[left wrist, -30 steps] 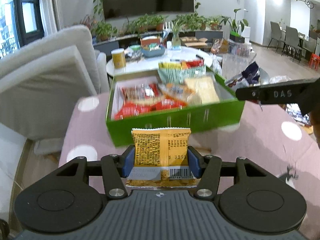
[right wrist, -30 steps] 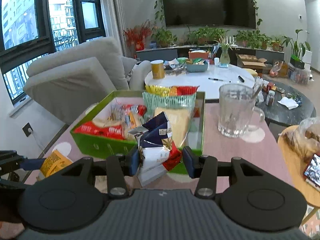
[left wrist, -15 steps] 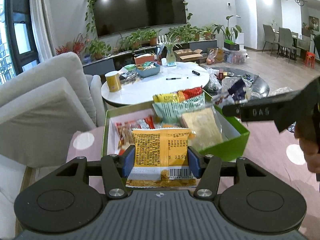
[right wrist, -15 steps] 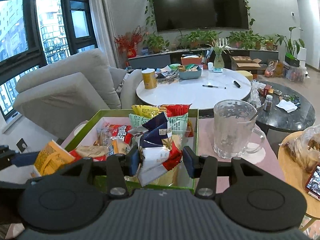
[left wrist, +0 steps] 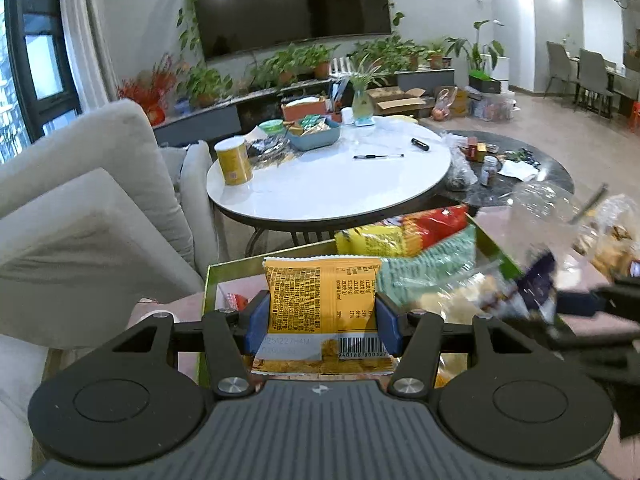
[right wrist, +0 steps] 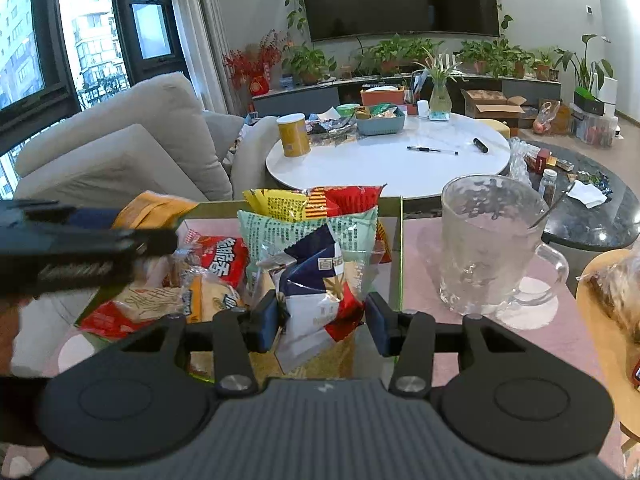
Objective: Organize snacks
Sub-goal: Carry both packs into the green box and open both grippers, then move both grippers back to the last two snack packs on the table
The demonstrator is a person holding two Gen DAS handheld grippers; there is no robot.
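- The left tongs [left wrist: 322, 317] are clamped on a yellow snack packet [left wrist: 322, 304], a flat crinkle-edged foil pouch with a barcode at its lower edge, held upright between the blue pads [left wrist: 257, 322].
- The right tongs [right wrist: 321, 322] are clamped on a navy, white and red snack bag [right wrist: 320, 296], crumpled and glossy, tilted toward 11 o'clock.
- Both held snacks hang over the green box [right wrist: 397, 256], a shallow straight-walled tray on the pink tabletop [right wrist: 496, 344].
- In the right wrist view, the box's contents crowd the bag: a pale green packet [right wrist: 280, 232] just behind it at 12 o'clock, a yellow-and-red packet [right wrist: 312, 202] standing farther back, and a red packet [right wrist: 226, 258] with other wrapped snacks at 10 o'clock.
- The left tongs reach in at 9 o'clock in that view, blurred, over the box's left part.
- A ribbed clear glass mug [right wrist: 490, 248] with a handle stands at 2 o'clock, just outside the box's right wall.
- Beyond, at 12 o'clock, a round white table [right wrist: 392, 160] carries a yellow canister [right wrist: 294, 135] and a blue basket [right wrist: 380, 122].
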